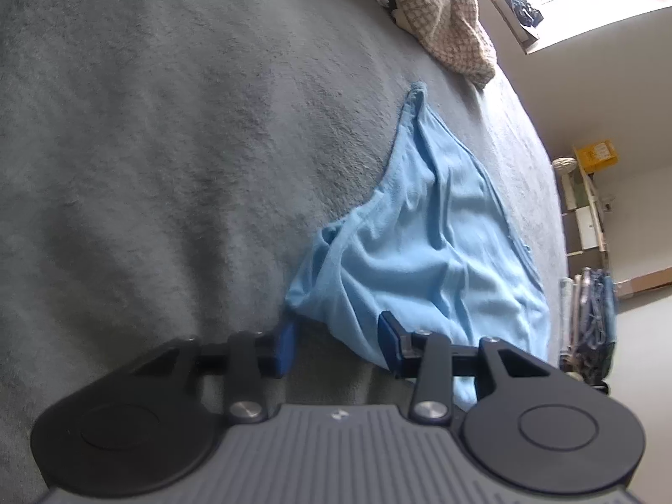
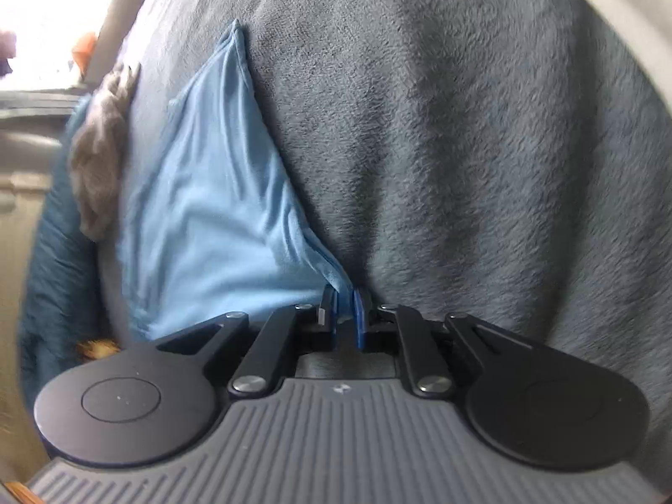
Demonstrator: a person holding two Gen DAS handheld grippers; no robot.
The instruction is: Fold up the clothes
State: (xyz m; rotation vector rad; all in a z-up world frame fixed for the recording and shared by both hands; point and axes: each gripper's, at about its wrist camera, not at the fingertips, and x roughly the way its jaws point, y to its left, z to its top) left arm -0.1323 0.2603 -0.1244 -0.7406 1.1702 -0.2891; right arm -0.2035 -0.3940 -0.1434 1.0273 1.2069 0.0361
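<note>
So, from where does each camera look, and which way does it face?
Left wrist: sits behind the left tongs, looks down along them at the blue garment on the grey blanket; tongs open around a corner.
Right wrist: behind the right tongs, shut on the garment's edge.
Shared: garment, blanket, beige knit.

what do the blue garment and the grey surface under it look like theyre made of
Light blue garment: looks like thin, matte cotton-type jersey; it drapes in soft, fine wrinkles with a stitched hem band.

Grey blanket: looks like plush fleece or microfibre; short fuzzy nap with brushed light and dark patches. The exact fibre of either cannot be told.
</note>
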